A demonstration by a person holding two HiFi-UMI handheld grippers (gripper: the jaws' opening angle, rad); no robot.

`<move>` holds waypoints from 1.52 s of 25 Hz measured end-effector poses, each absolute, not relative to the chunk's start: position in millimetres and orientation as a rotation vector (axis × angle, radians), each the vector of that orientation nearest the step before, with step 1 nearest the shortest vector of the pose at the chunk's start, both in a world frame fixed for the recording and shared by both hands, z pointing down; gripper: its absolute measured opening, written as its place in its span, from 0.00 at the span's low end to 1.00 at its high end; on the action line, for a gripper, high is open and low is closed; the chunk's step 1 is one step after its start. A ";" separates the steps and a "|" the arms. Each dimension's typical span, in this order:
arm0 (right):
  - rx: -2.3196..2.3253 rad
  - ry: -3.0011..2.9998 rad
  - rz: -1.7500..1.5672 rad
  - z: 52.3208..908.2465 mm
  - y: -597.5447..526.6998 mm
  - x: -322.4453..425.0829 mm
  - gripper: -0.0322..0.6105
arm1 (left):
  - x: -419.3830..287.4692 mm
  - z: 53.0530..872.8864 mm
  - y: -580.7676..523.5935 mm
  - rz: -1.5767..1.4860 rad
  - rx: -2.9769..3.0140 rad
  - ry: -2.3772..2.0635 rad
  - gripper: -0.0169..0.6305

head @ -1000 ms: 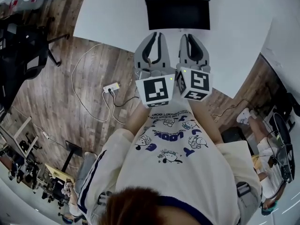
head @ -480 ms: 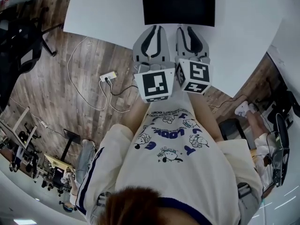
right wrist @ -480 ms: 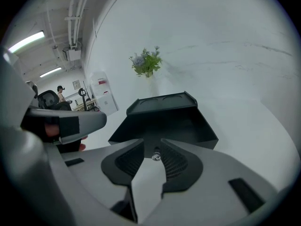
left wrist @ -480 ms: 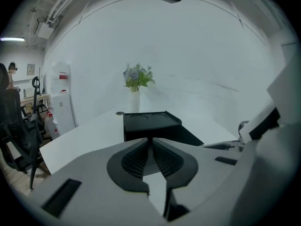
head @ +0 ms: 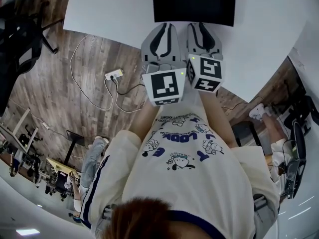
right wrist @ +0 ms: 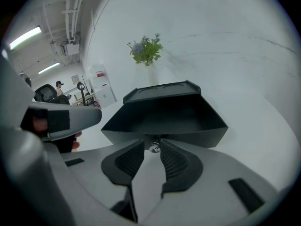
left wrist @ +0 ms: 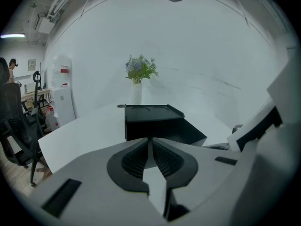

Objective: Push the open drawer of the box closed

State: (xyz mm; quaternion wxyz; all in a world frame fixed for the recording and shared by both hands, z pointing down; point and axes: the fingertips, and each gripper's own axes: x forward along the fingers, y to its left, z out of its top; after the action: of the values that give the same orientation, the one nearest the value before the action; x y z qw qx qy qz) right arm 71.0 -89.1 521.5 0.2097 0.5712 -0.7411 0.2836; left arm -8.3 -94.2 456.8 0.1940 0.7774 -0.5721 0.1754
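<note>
While the left gripper hangs just short of the black rectangular box on the white tabletop, its jaws pressed together on nothing, the box's open black drawer juts well out toward the person. At the drawer's front, the right gripper nips the small round silver knob between its jaws. To my eye the push should run straight and level along the drawer's line, slowly, or the box may skid back.
</note>
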 end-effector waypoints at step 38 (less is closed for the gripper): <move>1.546 -2.066 0.830 536.1 -89.8 78.1 0.18 | -8.3 455.1 -93.5 0.473 2.136 -1.623 0.09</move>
State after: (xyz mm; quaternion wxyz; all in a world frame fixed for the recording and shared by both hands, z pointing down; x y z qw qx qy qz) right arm 78.1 -89.8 536.1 0.2136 0.5572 -0.7445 0.2993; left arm -8.3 -93.5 455.1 0.2073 0.7672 -0.5827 0.1700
